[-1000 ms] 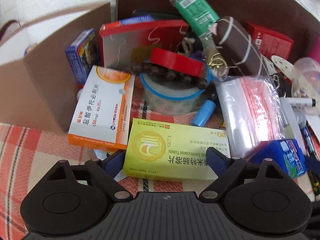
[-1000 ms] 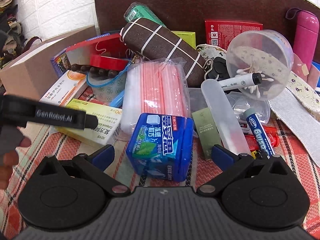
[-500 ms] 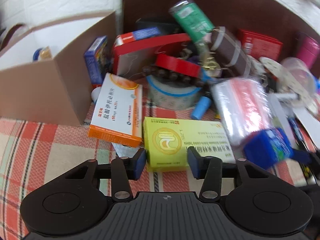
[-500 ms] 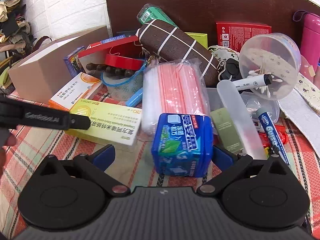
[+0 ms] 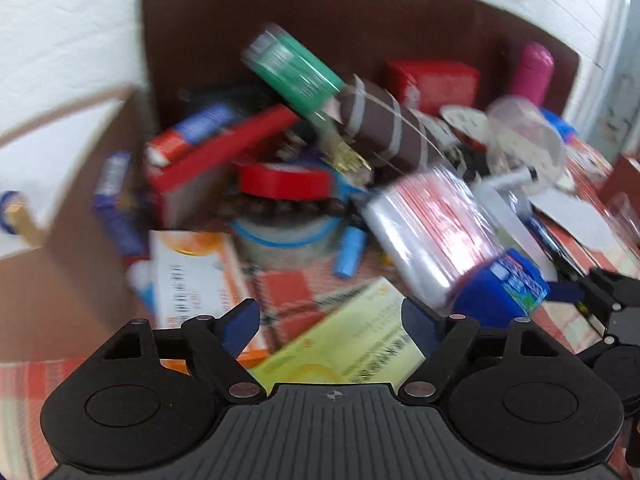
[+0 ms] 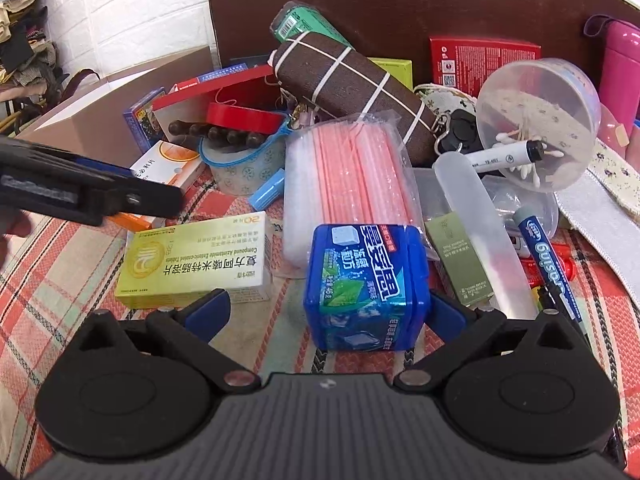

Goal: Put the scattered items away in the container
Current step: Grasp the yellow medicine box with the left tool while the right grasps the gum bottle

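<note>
A yellow tablet box (image 6: 192,256) lies flat on the checked cloth (image 6: 60,300). In the blurred left wrist view it (image 5: 344,348) sits tilted between the wide-apart fingers of my left gripper (image 5: 328,320), which is open. A blue plastic tub (image 6: 364,284) stands between the fingers of my right gripper (image 6: 326,308), also open, close to its right finger. In the right wrist view the left gripper (image 6: 160,200) hovers just above the yellow box's far left corner. The brown cardboard box (image 6: 100,120) stands at the left.
Behind lie an orange-and-white medicine box (image 6: 168,168), red tape (image 6: 244,118) on a blue-rimmed roll, a bag of pink straws (image 6: 352,184), a brown striped roll (image 6: 352,88), a clear tub of cotton swabs (image 6: 536,120), pens (image 6: 548,256) and a pink bottle (image 6: 620,64). A dark brown board backs the pile.
My left gripper's fingers, narrowed at the yellow box's corner half a second ago, now stand wide apart, and its view swung and blurred. My right gripper moved closer around the blue tub.
</note>
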`<state>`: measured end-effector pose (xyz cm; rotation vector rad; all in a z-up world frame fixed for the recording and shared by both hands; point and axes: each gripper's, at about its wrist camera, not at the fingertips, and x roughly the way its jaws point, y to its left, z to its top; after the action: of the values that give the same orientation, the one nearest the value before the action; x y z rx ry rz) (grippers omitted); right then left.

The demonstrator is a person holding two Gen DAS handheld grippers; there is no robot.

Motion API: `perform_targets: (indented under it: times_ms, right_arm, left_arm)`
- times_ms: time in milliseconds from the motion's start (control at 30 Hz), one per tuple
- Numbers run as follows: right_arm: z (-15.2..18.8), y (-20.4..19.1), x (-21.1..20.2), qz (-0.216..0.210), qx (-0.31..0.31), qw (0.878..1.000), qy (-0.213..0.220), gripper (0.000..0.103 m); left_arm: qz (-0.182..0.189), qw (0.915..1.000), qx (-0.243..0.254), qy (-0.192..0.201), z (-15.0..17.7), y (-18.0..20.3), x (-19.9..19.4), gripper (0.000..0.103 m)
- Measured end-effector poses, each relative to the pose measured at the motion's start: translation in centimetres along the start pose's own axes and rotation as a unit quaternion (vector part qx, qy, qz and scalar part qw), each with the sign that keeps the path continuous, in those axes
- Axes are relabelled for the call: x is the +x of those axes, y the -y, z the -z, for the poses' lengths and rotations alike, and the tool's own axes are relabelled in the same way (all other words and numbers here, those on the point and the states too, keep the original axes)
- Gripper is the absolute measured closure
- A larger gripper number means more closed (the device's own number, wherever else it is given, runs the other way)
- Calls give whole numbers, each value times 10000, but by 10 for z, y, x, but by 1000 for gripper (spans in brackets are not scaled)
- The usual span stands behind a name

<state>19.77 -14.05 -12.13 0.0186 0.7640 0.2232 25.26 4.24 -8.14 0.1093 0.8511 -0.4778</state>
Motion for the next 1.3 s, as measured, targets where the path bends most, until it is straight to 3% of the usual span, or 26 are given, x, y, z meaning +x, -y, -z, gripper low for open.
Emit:
perform_targets:
  times_ms: [100, 167, 300, 367, 433, 533, 600, 733, 800, 933, 1033, 1100, 1200, 1267, 1300]
  right_arm:
    - [0, 1, -1, 45, -52, 10000, -11, 1]
    - [0, 2, -1, 91, -90, 9999, -2, 1]
    - [2, 4, -3, 109, -156, 9998, -35, 1]
    - [2, 5, -6, 139, -118, 9998, 6, 1]
    - [3, 7, -9, 169, -80, 9998, 48, 1]
    - [3, 9, -13, 214, -23, 9997, 110, 1]
    - [3, 10, -16, 222, 4, 9997, 131, 1]
    - [4, 11, -21, 231, 5, 9996, 147, 1]
    - [4, 12, -22, 245, 14, 9996, 136, 1]
    - [3, 12, -19, 296, 33, 9995, 78, 1]
    - [3, 13, -22, 325, 30, 9994, 125, 1]
    - [2, 15, -24, 337, 64, 9993, 149, 1]
    - [3, 15, -27, 293, 109, 9993, 202, 1]
    - [3, 14, -29, 277, 98, 9993, 226, 1]
    - [3, 13, -30, 281, 89, 9993, 237, 1]
  left_arm:
    - [111, 9996, 111, -251, 10, 7, 13, 16]
    - [51, 9995, 237, -182, 18, 12, 12, 18]
    - [77, 9992, 326, -205, 32, 20, 0, 41]
    - [211, 9985, 432, -266, 41, 26, -8, 44]
    - [103, 9977, 620, -263, 47, 32, -12, 45]
    - [-252, 9967, 763, 74, 41, 33, -15, 41]
    - [-324, 9956, 863, 192, 32, 30, -12, 27]
    - [-102, 9939, 1082, -163, 22, 26, 10, 21]
    - [-135, 9929, 1164, -225, 23, 27, 19, 12]
    - [-369, 9889, 1426, -171, 33, 39, 21, 14]
    - [-435, 9837, 1741, -134, 45, 52, 12, 29]
    - [-538, 9852, 1621, -138, 52, 57, 3, 54]
    - [-433, 9945, 934, -174, 57, 55, -12, 84]
    - [-394, 9963, 747, -127, 60, 53, -15, 92]
    - [-390, 9968, 691, -97, 61, 52, -15, 86]
